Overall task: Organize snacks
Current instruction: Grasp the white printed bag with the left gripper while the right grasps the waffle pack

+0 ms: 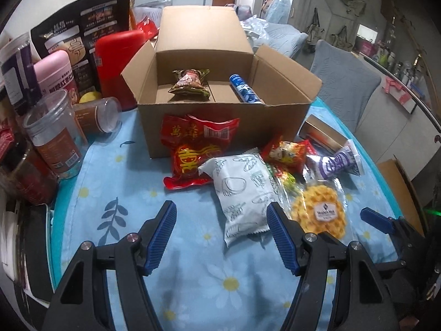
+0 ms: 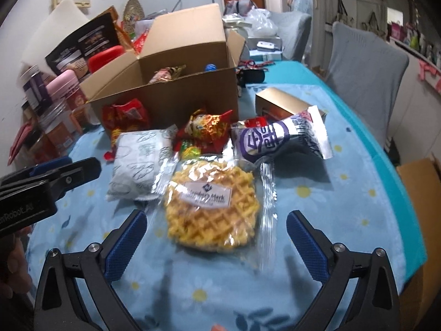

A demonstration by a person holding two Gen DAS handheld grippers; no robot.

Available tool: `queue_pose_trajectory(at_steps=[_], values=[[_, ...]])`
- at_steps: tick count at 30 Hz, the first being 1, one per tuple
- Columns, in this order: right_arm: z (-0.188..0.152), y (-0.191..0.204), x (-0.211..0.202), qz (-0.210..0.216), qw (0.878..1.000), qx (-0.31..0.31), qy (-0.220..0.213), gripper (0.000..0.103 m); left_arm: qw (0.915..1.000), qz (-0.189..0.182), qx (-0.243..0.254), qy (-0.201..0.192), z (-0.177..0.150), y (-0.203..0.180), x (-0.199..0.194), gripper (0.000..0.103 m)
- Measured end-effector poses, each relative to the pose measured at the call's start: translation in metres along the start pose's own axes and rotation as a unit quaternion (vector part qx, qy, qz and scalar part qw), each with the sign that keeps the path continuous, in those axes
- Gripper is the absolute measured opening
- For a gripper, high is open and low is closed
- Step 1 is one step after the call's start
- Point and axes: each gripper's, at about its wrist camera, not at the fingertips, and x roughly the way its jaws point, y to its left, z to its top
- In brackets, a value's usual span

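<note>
An open cardboard box stands mid-table, holding a brown-green snack packet and a blue tube. Loose snacks lie in front of it: a big red packet, a white packet, a small red packet, a purple packet and a clear-wrapped waffle. My left gripper is open just above the cloth, the white packet's near end lying between its tips. My right gripper is open wide, its fingers either side of the waffle without touching it.
Jars and canisters and a red canister crowd the left side. A gold box lies right of the carton. A grey-covered chair stands beyond the table's teal right edge. Flowered blue cloth covers the table.
</note>
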Motion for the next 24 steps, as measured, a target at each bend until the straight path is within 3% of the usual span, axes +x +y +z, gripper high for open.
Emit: queue_pose_trajectory(at_steps=[8, 14, 19, 24], values=[[0.004, -0.006, 0.036, 0.034, 0.999, 0.015, 0.037, 0.103, 0.9996, -0.025, 0.0, 0.016, 0.012, -0.002, 0.022, 0.068], [0.004, 0.005, 0.044, 0.009, 0.999, -0.018, 0.029, 0.103, 0.9981, -0.046, 0.003, 0.041, 0.019, -0.006, 0.042, 0.068], [0.006, 0.006, 0.045, 0.013, 0.999, -0.028, 0.036, 0.103, 0.9959, -0.064, 0.005, 0.064, 0.02, -0.011, 0.055, 0.068], [0.003, 0.002, 0.041, 0.012, 0.999, -0.036, 0.034, 0.095, 0.9959, -0.061, 0.022, 0.064, 0.021, -0.018, 0.06, 0.068]])
